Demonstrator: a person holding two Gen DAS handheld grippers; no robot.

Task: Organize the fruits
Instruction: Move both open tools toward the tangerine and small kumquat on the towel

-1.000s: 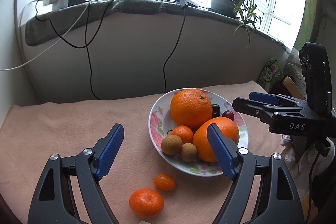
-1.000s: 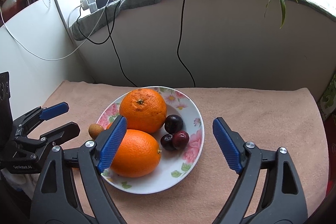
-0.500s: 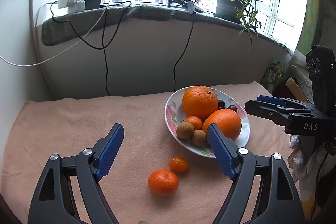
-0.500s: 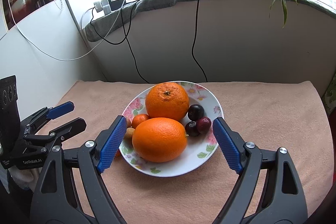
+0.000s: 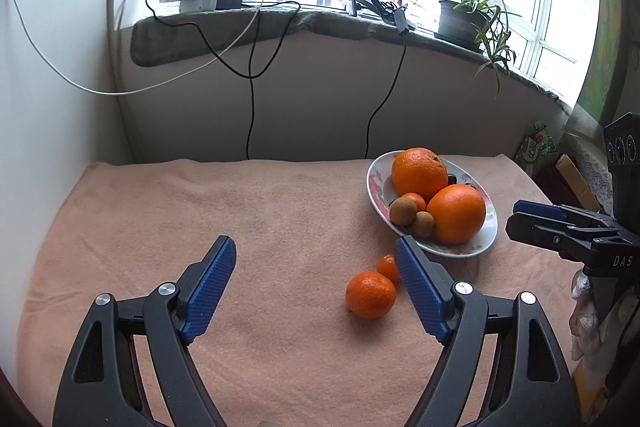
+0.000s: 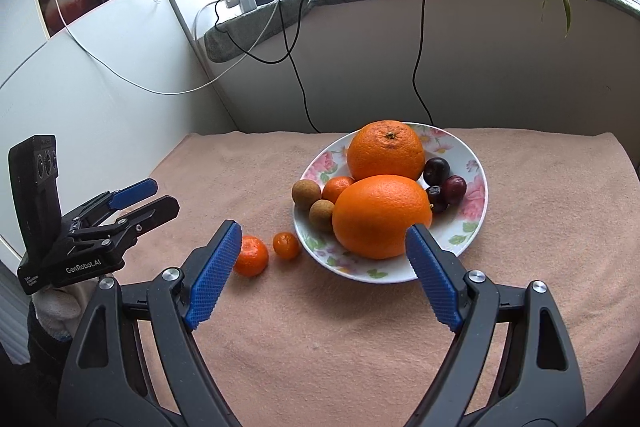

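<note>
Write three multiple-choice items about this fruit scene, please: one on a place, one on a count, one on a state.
1. Where is the mandarin?
A. on the plate
B. on the cloth beside the plate
C. between the fingers

2. How many large oranges lie on the plate?
A. one
B. two
C. four

3. How is the right gripper?
A. open, holding nothing
B. shut on an orange
C. shut on a cherry

Answers: 1 B, it rests on the cloth left of the rim; 2 B, two big ones; 3 A, its fingers stand apart.
</note>
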